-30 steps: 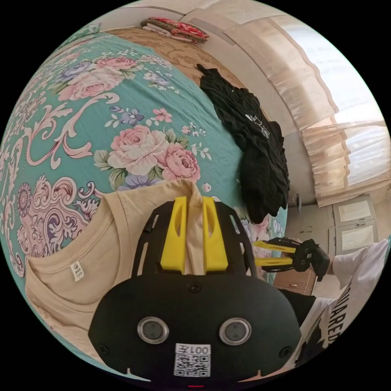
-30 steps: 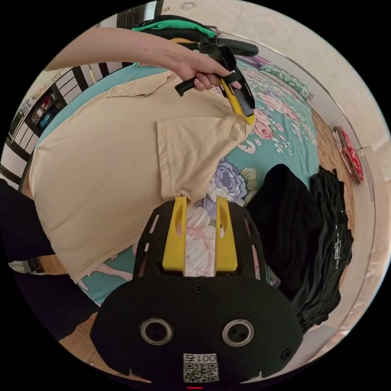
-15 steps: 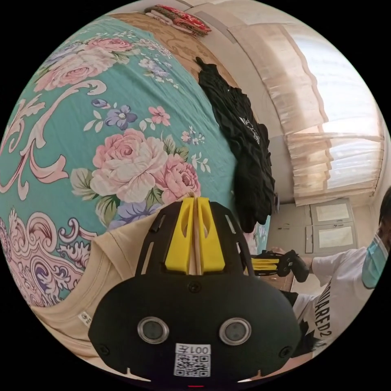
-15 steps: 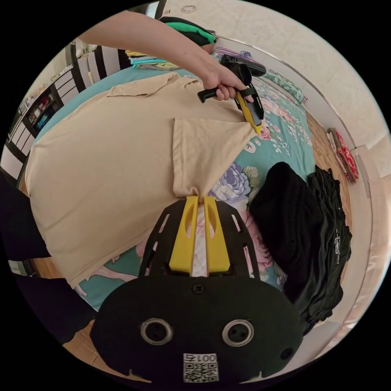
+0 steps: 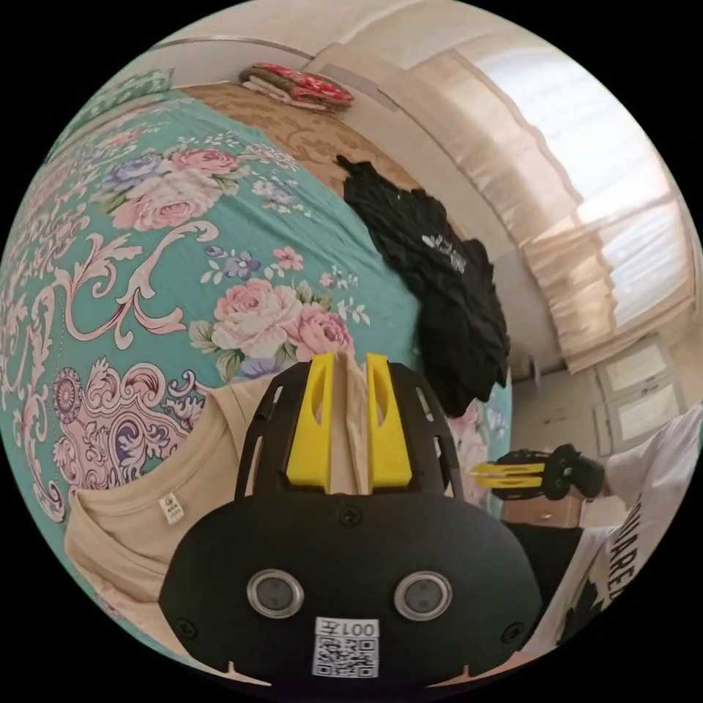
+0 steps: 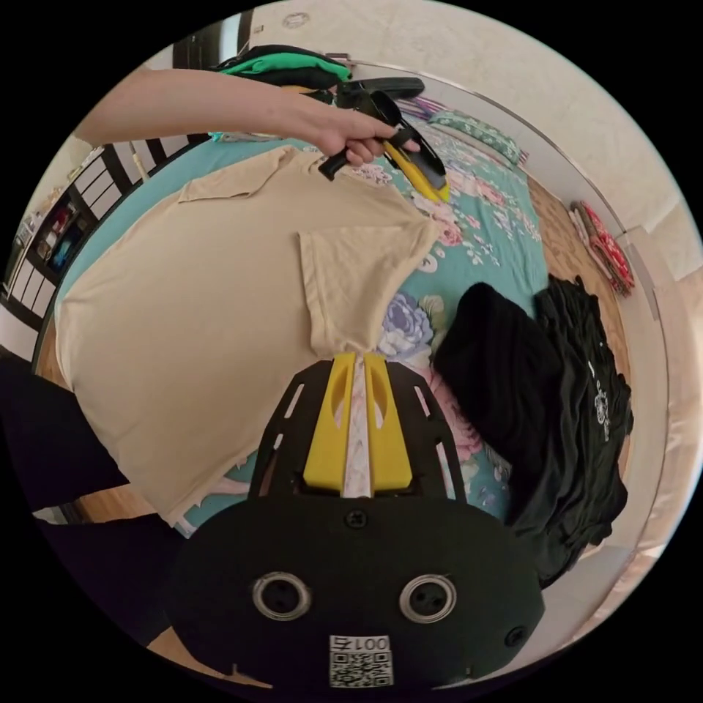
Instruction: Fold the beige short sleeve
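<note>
The beige short-sleeve shirt (image 6: pixel 198 293) lies spread on a teal floral bed sheet (image 6: pixel 498 212); one sleeve (image 6: pixel 351 271) is folded in over the body. My right gripper (image 6: pixel 355 356) is shut on that sleeve's lower corner, where the cloth bunches at the jaw tips. My left gripper (image 6: pixel 432 183), held by a hand (image 6: pixel 344 135), hovers just above the sleeve's shoulder corner. In the left gripper view, the left gripper (image 5: pixel 350 359) stands open over the shirt's collar area (image 5: pixel 139 527), with beige cloth showing between the jaws. The right gripper (image 5: pixel 483 472) appears low on the right.
A pile of black clothes (image 6: pixel 556 410) lies on the sheet just beside the sleeve, also seen as black clothes (image 5: pixel 439 278). Folded red textiles (image 5: pixel 296 77) sit at the far end. Green and black clothes (image 6: pixel 285 66) are stacked behind the hand. The person's white shirt (image 5: pixel 644 512) is at the edge.
The left gripper was shut on the shoulder corner half a second ago; it has opened, let go and lifted slightly. The right gripper has closed onto the sleeve corner since one second ago.
</note>
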Demonstrator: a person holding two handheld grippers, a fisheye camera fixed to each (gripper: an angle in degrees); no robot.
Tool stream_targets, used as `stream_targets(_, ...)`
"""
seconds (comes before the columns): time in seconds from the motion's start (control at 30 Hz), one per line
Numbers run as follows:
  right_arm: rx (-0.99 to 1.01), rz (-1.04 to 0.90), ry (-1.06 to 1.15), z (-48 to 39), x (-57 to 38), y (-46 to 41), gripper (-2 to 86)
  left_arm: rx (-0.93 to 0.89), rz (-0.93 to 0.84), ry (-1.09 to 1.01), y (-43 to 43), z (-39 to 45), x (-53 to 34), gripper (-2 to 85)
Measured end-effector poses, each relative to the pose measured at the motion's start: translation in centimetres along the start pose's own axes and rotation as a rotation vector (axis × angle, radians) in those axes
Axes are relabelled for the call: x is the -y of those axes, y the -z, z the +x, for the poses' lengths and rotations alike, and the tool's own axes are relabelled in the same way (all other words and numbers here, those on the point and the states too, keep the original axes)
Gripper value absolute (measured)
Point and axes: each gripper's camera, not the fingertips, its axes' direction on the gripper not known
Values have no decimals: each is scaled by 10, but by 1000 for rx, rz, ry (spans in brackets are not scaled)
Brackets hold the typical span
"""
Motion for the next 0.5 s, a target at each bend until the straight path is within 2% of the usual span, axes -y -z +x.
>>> stream_targets(0.1, -23, 25, 62, -12, 13, -20, 12, 88, -81, -65, -20, 24, -33, 9)
stream_targets(0.17, -61, -23, 97, -21, 16, -48, 9, 158, -96, -77, -36, 38, -61, -6)
stream_targets(0.27, -129, -47, 95, -29, 10, -64, 8, 258, -3, -55, -23, 62, -97, -12)
stream_targets(0.37, -144, -54, -14, -27, -9, -56, 13, 336, 111, -46, 16, 92, -154, -8)
stream_targets(0.5, -74, -156, -176, -23, -49, -47, 31, 513, 101, 43, 70, 108, -256, 14)
